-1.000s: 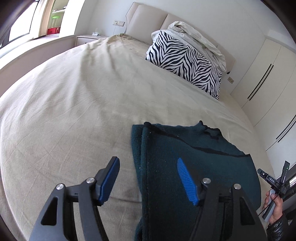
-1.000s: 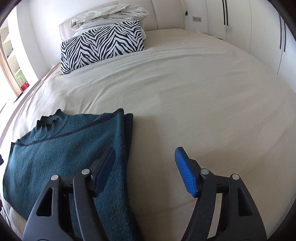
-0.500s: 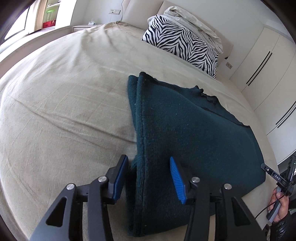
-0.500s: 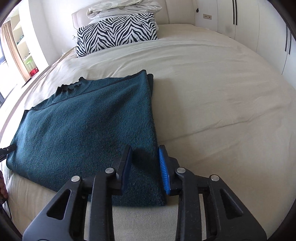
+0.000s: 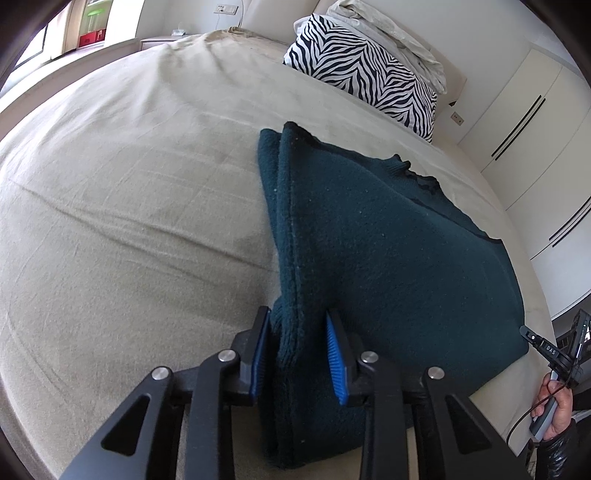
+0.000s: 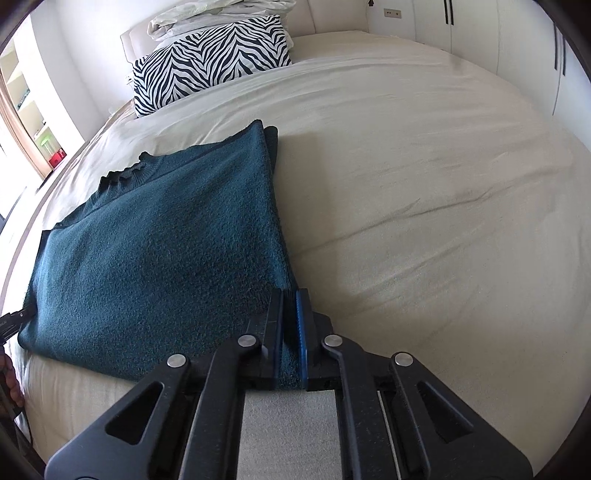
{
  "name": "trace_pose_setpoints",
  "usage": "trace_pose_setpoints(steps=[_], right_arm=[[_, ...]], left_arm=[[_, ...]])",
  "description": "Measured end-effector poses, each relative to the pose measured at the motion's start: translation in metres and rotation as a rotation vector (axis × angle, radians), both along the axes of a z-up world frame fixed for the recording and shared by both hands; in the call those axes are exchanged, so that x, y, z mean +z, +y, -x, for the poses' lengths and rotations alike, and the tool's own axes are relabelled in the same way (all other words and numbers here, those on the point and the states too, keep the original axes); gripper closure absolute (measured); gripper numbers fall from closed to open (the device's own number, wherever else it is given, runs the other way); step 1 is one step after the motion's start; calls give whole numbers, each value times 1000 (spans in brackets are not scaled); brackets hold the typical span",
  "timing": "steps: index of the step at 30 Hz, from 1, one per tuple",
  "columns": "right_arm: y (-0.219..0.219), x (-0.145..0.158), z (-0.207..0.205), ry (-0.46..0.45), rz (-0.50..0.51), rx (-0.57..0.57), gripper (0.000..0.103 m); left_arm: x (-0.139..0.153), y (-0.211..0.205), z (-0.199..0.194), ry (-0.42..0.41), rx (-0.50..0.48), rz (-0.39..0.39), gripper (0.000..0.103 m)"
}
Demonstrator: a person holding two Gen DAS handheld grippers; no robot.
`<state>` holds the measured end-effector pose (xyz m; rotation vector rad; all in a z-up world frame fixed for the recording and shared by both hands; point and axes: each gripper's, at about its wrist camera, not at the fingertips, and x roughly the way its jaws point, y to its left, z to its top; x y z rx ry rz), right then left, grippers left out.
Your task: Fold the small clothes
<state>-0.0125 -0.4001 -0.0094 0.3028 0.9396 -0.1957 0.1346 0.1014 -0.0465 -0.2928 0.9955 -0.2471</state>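
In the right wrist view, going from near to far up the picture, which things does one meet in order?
right gripper, shut on the near corner of the sweater → sweater lying on the bed → zebra pillow → white bedding piled at the headboard.

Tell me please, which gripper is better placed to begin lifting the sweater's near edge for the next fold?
Probably the right gripper: its jaws are pressed shut on the near corner of the teal sweater. The left gripper straddles a thick bunch at the other corner, its jaws wider apart, so its hold looks less firm.
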Motion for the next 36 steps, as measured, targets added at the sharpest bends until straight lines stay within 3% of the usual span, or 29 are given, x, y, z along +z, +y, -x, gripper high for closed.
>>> trace_pose_setpoints(steps=[8,11,13,16,18,19,20,22,24,28,31,34,36], right_arm=[[-3,-6,2,14,-5,3,97],[-7,-2,5,19,-37,-23,92],[-9,7,12,-8,-63,-57,91],[2,29,21,-77,-10,-71,91],[19,44,21,-127,34,-29,82],[30,52,19,-150,49,0,70],[41,59,17,-175,52,30,47],[63,70,11,-236,31,93,27],[87,73,0,-257,-28,175,27],[137,52,-31,-192,-266,335,27],[161,28,-49,-166,-478,373,28],[170,-7,-62,-63,-602,349,28],[164,-21,-60,-55,-616,324,36]], left_arm=[[-1,-10,0,-28,-3,-62,69],[-1,-12,0,-34,-6,-74,68],[-2,-13,-1,-39,-8,-78,68],[-2,-17,-1,-45,-8,-92,66],[-1,-18,-1,-49,-10,-98,62],[0,-19,-2,-51,-9,-100,61],[2,-20,-2,-54,-6,-100,59],[7,-20,1,-59,15,-103,56],[17,-20,8,-77,47,-137,50],[47,-34,28,-155,65,-184,49],[61,-65,39,-206,-14,-187,43],[46,-98,35,-159,-105,-168,42],[26,-116,30,-112,-137,-196,42]])
